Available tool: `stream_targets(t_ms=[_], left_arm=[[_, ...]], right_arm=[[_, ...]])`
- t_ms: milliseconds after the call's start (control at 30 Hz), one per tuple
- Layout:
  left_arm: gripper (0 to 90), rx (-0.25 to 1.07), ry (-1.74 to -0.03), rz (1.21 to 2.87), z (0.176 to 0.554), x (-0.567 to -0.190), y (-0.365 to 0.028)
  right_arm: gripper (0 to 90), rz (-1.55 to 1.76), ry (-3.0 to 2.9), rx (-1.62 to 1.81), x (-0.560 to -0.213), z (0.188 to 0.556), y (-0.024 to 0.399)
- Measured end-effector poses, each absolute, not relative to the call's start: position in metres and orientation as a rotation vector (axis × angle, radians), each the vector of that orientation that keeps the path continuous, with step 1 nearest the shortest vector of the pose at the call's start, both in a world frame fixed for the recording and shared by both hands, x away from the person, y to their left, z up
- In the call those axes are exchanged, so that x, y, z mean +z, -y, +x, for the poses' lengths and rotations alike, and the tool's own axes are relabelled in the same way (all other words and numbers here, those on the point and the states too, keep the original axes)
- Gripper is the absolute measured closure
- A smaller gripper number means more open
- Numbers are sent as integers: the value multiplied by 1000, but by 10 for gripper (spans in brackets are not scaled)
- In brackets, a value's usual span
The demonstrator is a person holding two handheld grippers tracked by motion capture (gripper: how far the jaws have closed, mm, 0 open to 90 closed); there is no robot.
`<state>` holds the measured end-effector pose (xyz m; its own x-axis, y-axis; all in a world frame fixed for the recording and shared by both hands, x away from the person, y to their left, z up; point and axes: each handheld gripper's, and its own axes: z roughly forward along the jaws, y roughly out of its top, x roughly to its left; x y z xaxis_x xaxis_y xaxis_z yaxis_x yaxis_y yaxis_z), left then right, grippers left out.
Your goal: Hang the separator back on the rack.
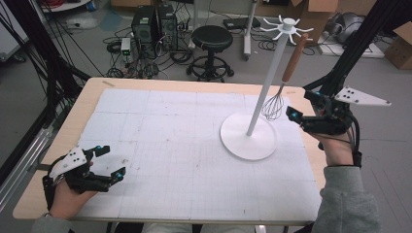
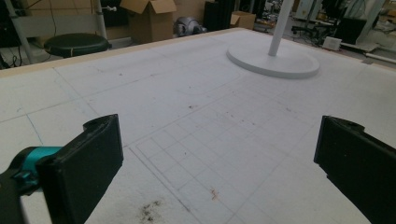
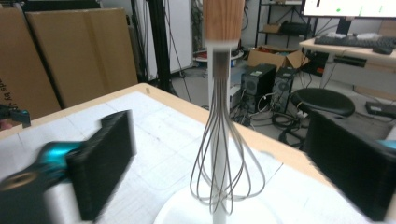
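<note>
1. A whisk [image 1: 279, 94] with a wooden handle hangs from a hook on a white rack [image 1: 248, 141], wires down, clear of the table [image 1: 160, 141].
2. The right gripper [image 1: 301, 108], jaws wide and empty, sits just beside the whisk near the table's right edge.
3. The left gripper [image 1: 111, 160] rests open near the front-left corner, with bare table between it and the rack.

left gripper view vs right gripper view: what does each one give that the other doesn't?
Left gripper view alone: the left tool, jaws open over bare mat, with brown specks near it. Right gripper view alone: the whisk with its wooden handle, hanging in front of the pole between the open jaws of the right tool. Both: the white stand, the table mat and the black stool.
</note>
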<state>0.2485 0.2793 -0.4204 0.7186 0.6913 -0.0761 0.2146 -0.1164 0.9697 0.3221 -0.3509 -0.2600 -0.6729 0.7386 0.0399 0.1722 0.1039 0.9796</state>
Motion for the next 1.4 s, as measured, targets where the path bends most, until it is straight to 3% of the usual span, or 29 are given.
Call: stream_targets(t_ms=[400,767,1200,1400], left_arm=[[18,477,-734,1663,247,-419,-280],[17,477,-727,1658,246,-418,-281],[18,471,-721,1645,245,-417,-281],[17,468,-715,1623,245,-416,-281]], right_arm=[[5,833,-1968,1638,-305,303,331],[5,755,-2016,1633,-319,289,308],[5,769,-2036,1643,-346,281,305],[5,752,-2062,1657,-375,274,302]])
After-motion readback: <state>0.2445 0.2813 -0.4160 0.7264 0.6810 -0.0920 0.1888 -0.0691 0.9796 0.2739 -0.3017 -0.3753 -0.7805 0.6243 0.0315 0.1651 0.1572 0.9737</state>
